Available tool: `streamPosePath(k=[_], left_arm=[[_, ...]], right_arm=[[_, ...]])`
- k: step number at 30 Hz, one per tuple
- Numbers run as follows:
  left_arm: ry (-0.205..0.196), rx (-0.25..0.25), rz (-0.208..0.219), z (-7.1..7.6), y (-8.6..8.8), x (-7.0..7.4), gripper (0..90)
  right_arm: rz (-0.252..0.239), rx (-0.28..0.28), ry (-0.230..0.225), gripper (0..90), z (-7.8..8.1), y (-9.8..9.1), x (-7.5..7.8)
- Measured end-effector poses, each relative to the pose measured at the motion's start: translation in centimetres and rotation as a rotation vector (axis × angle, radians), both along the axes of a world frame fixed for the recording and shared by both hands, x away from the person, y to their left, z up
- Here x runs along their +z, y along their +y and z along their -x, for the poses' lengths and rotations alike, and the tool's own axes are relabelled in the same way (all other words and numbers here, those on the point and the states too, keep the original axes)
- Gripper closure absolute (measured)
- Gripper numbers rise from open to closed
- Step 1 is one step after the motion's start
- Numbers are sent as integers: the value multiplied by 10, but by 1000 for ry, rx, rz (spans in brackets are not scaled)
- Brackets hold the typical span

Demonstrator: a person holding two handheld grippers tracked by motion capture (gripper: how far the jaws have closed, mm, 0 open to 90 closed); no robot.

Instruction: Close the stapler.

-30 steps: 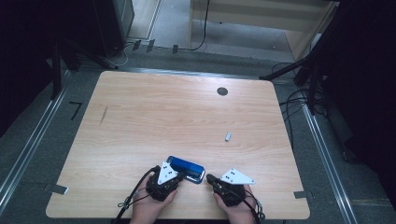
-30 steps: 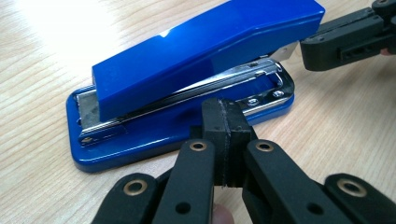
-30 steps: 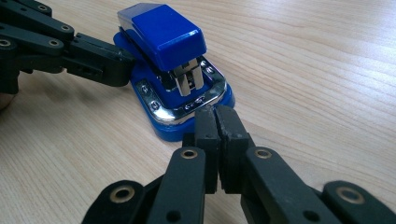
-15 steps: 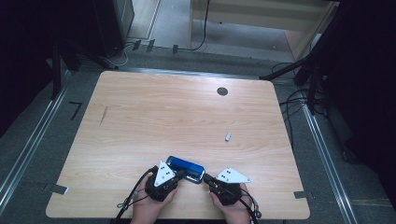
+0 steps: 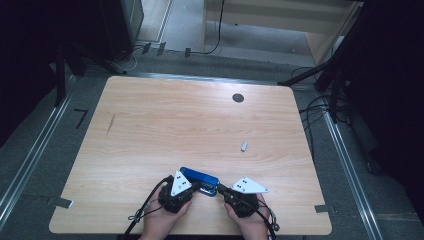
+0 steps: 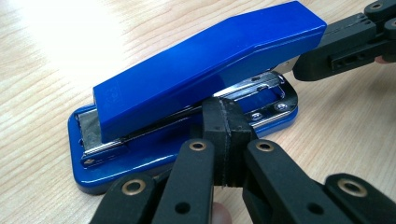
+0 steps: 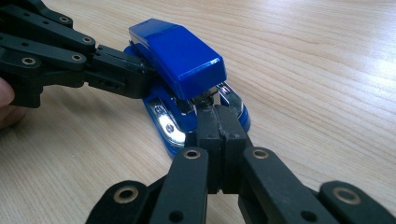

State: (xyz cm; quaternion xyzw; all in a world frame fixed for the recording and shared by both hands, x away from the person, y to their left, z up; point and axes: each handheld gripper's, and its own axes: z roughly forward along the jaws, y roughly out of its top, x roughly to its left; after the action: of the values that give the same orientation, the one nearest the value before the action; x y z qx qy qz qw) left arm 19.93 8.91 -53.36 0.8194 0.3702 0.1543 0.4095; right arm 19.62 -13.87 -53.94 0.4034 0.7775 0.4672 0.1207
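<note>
A blue stapler (image 5: 199,176) lies near the table's front edge, between my two grippers. In the left gripper view the stapler (image 6: 201,60) has its blue top cover tilted up over the metal magazine. My left gripper (image 6: 226,119) is shut, pad against pad, with its tips pushed against the stapler's long side under the cover. My right gripper (image 7: 216,116) is also shut, its tips touching the metal at one end of the stapler (image 7: 180,56). From above, the left gripper (image 5: 196,189) and right gripper (image 5: 218,188) converge on the stapler from the near side.
A small grey piece (image 5: 244,146) lies on the wooden table (image 5: 150,130) to the right of centre. A dark round hole (image 5: 238,98) sits near the far edge. Cables and dark stands surround the table on the floor.
The right gripper has edged slightly left toward the stapler. The left gripper and the stapler have kept their place.
</note>
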Motion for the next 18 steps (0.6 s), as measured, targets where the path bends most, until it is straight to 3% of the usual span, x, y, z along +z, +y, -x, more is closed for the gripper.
streamPosePath(k=[5, 18], left_arm=[[-3, -1, -2, 0, 0, 0, 900], [-12, 2, -16, 2, -1, 0, 900]], right_arm=[[-7, 3, 5, 900, 0, -1, 0], [-45, 38, -61, 900, 1, -1, 15]])
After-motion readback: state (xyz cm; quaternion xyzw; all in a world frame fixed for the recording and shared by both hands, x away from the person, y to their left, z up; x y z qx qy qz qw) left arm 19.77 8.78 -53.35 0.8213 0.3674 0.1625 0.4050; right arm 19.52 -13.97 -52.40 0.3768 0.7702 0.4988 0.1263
